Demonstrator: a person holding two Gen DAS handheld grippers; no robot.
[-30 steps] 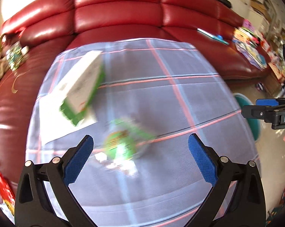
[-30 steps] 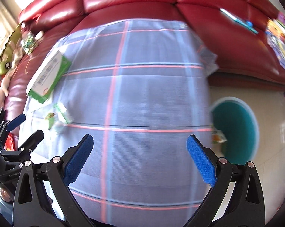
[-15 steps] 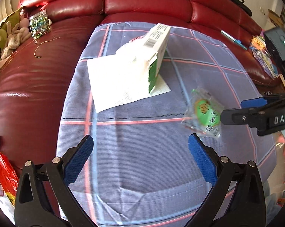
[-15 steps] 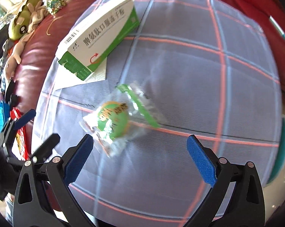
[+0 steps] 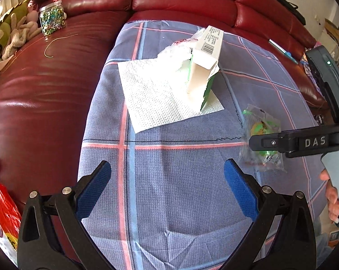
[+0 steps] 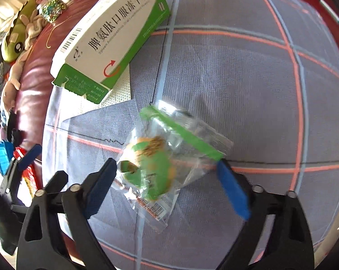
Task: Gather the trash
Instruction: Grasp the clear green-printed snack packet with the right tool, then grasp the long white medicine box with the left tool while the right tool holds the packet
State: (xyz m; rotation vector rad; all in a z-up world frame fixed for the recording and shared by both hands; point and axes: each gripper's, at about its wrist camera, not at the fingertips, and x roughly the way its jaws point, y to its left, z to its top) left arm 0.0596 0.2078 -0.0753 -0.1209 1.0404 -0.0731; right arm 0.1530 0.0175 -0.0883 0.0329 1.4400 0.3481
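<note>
Both wrist cameras looked steeply down at the checked cloth on the red sofa. The right sat nearer, over the wrapper; both views shared wrapper, box and napkin.

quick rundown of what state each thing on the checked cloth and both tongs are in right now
Clear plastic snack wrapper with green print: lying flat on the cloth, between the right tongs' pads, not gripped yet.
Green and white cardboard medicine box: end flap open, resting on the napkin.
White paper napkin: spread flat, box on it.
Right tongs: open, jaws have just been closing around the wrapper.
Left tongs: open, empty.
</note>
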